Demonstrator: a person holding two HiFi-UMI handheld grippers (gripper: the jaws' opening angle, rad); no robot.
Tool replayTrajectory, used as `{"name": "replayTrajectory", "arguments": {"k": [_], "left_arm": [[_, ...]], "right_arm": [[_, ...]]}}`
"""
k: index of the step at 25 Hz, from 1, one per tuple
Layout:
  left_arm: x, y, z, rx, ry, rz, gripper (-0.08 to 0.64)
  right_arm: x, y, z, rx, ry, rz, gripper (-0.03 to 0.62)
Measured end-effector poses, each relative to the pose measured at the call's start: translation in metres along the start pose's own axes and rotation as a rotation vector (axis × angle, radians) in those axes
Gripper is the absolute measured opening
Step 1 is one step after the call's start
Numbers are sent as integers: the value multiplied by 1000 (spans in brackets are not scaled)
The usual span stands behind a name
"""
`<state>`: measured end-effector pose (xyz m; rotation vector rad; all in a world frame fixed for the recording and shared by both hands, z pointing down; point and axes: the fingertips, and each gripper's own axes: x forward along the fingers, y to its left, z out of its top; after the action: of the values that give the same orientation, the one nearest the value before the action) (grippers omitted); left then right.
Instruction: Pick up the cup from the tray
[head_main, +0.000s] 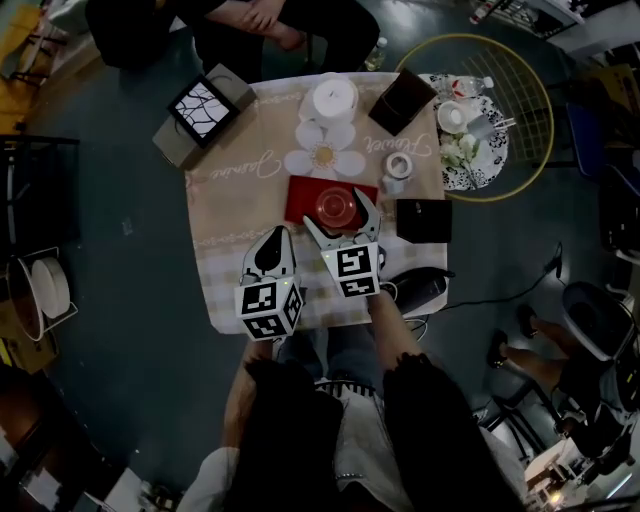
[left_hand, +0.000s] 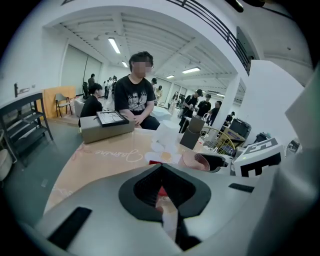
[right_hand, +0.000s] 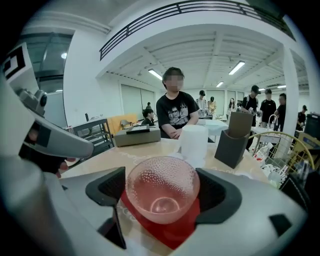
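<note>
While the cup (head_main: 335, 207) sits on the red tray (head_main: 303, 192), close to the tray's middle, your right gripper (right_hand: 163, 190) is set around it. Its fingers (right_hand: 107, 187) are spread wide, one on each side of the cup's wall. The pads look to be right at the glass, but whether they press on it cannot be told. Nothing shows the cup raised off the tray.

Your left gripper (head_main: 275, 240) hangs over the desk (head_main: 225, 220), off the tray's near left corner, with its fingers clenched together on nothing. It has no part in this step and is best kept there.

The step in hand looks to be the grasp itself. To do it well:
- Close slowly and evenly, so both pads meet the wall at the same moment and the cup does not slide across the tray.
- Take hold below the rim, on the widest part of the belly, since the wall curves inward toward the base and could squirt upward or downward.
- Squeeze gently; it looks like thin dimpled glass.
- Lift straight up from the tray, without tilting.

The cup stands upright, mouth to the ceiling, base flat on the tray. Its long axis runs vertically, square to the tray's surface. It is round, and no handle is seen, so no side faces you more than another.
</note>
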<state>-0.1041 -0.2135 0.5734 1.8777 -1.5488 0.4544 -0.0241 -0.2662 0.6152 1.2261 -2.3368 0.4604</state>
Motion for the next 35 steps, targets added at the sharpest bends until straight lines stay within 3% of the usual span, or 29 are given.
{"name": "replayTrajectory", "arguments": {"k": [5,6,18,26,35], "left_arm": [[-1,7,-3,-6,14,9,8],[-1,9,-5,-7,16,13,8],[-11,18,-1,8,2,29,8],[-22,8,10,32,-39,1,8],[-43,1,4,54,-61,-17,8]], "right_arm": [[4,-4,0,-11,4,-23,430],[4,-4,-1,-15,9,-24,402],[-3,-5,8,-17,-1,-28,399],[-28,6,13,-32,-13,-21,399],[-64,22,-9,-31,-3,-42,399]]}}
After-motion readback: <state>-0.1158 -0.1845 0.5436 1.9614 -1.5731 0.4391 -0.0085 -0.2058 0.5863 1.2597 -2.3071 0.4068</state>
